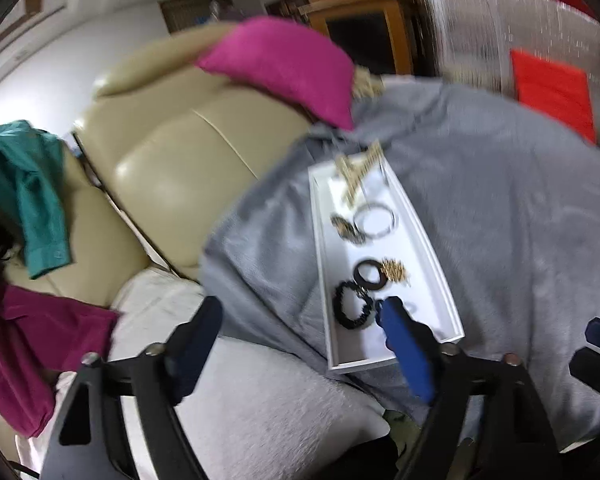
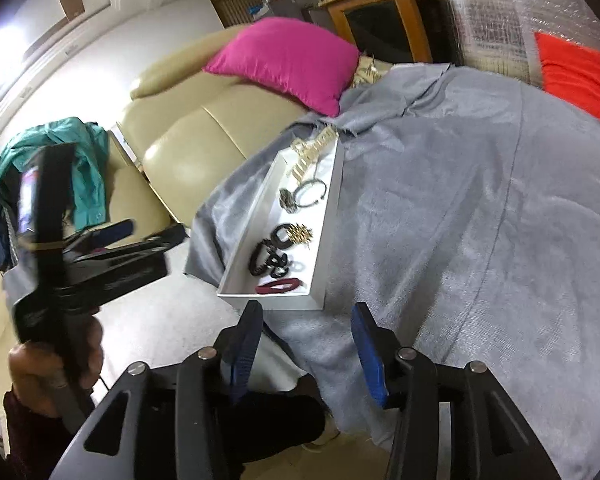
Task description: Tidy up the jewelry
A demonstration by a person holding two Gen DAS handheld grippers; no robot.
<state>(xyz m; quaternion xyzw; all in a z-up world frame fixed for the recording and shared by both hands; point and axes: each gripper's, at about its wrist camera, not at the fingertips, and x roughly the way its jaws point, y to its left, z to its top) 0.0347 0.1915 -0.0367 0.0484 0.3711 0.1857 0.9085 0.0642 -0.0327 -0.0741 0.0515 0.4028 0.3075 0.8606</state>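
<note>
A: Start nearest. What are the grippers doing?

B: The right gripper [image 2: 306, 344] hangs just short of the tray's near end, jaws spread wide with nothing between them. The left gripper [image 1: 300, 336] is also wide apart and empty; one blue finger crosses in front of the tray's near corner, and from the right wrist view it sits off to the tray's left, apart from it.

A: So which step is this?

B: My guess is a pause between placements, or the close of the job. The jewelry already lies in the white tray [image 2: 332, 216] on the grey blanket [image 2: 460, 240].

A: What's in it, going outward?

B: Nearest, a dark red clip [image 2: 279, 286]. Then a black bracelet [image 2: 265, 261] with small dark rings beside it, a dark hoop [image 2: 281, 236] touching a gold piece [image 2: 302, 236]. Further on, a silver bangle [image 2: 311, 195] next to a patterned one. At the far end, a gold necklace [image 2: 312, 156] drapes over the rim.

A: Next move?

B: Probably tucking that necklace fully inside, which needs a narrow pinch on the chain.
</note>
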